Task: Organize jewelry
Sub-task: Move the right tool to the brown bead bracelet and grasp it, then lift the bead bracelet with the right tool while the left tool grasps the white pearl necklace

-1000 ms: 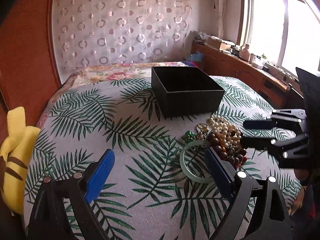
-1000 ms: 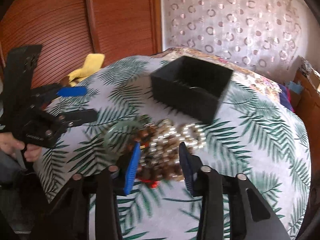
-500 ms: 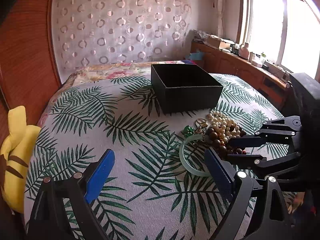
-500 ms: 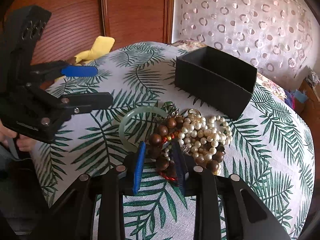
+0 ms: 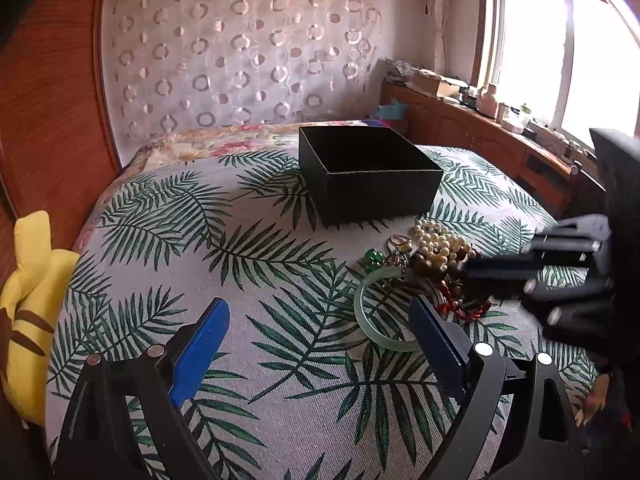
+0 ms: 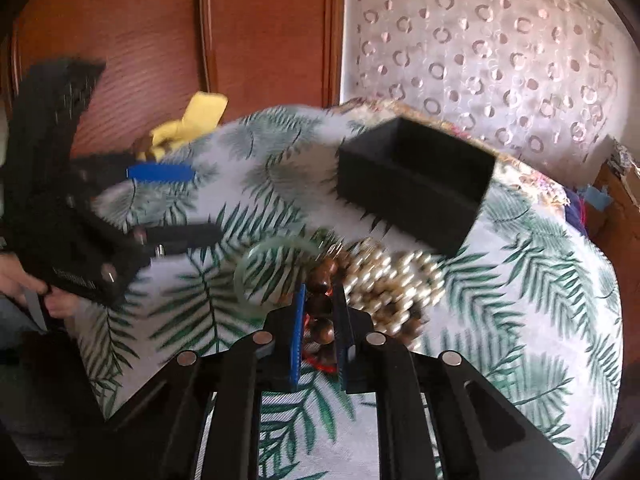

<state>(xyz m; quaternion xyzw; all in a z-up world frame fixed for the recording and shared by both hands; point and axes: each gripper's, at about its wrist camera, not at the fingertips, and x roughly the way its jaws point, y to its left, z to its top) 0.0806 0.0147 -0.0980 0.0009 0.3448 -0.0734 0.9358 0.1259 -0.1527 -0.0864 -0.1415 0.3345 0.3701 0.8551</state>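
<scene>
The jewelry sits in a heap on the bed (image 5: 248, 264), on the leaf-print cover just in front of the black box (image 5: 368, 176), which stands open. In the pile: a pale green bangle (image 5: 362, 312) lying flat at the near left edge, a clump of cream pearls (image 5: 438, 242) closest to the box, big brown wooden beads (image 6: 320, 276), a thin red strand (image 5: 464, 310), a small green stone (image 5: 374, 257) and a gold ring (image 5: 400, 241). The right tongs (image 6: 318, 320) have just been closing and now pinch the brown beads, blue pad on one side, black on the other, with the red strand showing under them. The left tongs (image 5: 320, 332) hang wide apart over bare cover, nothing between them, the bangle beside their right finger. Hard to read: the right wrist view is smeared with blur, so pearls and beads run together, and I cannot tell how many separate pieces there are. In the left view the right tongs cover the pile's right side, and the left finger hides part of the bangle's rim. A yellow plush (image 5: 28, 304) is cut off at the edge.
</scene>
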